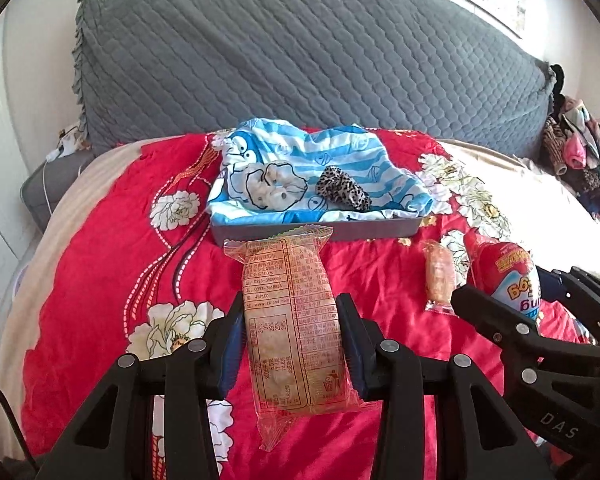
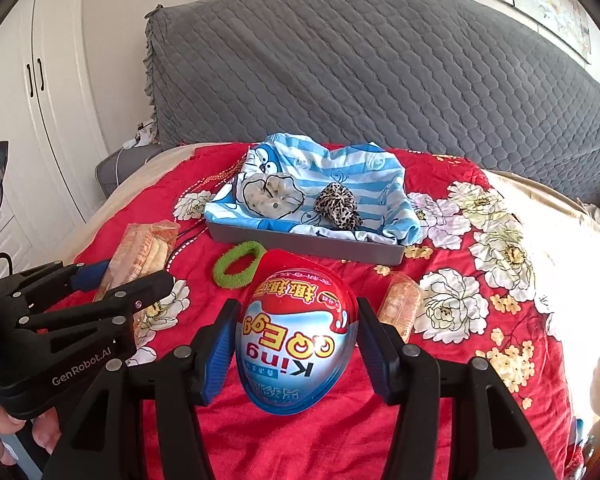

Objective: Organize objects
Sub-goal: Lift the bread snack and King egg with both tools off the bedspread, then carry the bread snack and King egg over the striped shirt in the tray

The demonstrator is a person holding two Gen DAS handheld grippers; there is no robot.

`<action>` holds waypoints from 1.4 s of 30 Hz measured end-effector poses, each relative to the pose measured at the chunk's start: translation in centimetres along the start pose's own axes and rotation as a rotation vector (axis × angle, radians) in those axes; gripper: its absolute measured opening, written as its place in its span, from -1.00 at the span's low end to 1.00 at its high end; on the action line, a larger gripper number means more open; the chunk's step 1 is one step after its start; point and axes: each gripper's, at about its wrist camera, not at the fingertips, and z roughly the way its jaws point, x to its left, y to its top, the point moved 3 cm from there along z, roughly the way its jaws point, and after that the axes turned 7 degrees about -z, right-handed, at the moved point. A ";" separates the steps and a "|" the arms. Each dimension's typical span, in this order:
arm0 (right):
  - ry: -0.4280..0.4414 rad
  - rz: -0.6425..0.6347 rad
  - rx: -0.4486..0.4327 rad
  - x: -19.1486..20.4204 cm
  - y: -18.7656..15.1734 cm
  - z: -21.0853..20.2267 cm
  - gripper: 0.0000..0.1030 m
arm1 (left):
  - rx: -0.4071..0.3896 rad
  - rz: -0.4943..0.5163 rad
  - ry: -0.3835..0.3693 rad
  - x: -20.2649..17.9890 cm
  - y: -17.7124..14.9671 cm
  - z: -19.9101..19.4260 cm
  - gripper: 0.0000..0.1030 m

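Red floral quilt (image 1: 100,280) underfoot of everything, soft and rumpled, spread over a bed. Nearest, at six o'clock in the left wrist view: left gripper (image 1: 291,344) clamped on a cracker pack (image 1: 290,320), pads pressing its long sides at mid-length, pack raised clear of the quilt and pointing toward twelve. Light, crinkly film, slick at the seams; contents brittle, so a gentle squeeze across the middle looks wiser than a pinch on the sealed ends. At six o'clock in the right wrist view: right gripper (image 2: 296,344) closed on an egg (image 2: 296,340), a plastic-shelled treat with a glossy lid, pads seated at its widest part. Rigid but smooth and rounded, likely to squirt out if held off-centre; the waist is the safe hold. Further out, lying loose on the quilt: green hair tie (image 2: 238,265) at about eleven o'clock of the egg, small wrapped snack (image 2: 398,304) at about two. Beyond, toward twelve, grey tray (image 2: 308,244) lined with blue striped cloth (image 2: 340,168), holding a white scrunchie (image 2: 270,196) and a leopard scrunchie (image 2: 338,206) side by side, apart. Probably the destination for both held items. Farthest, grey quilted headboard (image 2: 380,60); white wardrobe (image 2: 28,100) at nine o'clock.
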 end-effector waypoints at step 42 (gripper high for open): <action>0.000 0.054 -0.039 -3.8 3.6 5.1 0.10 | -0.024 -0.013 0.041 -1.3 3.5 6.3 -0.13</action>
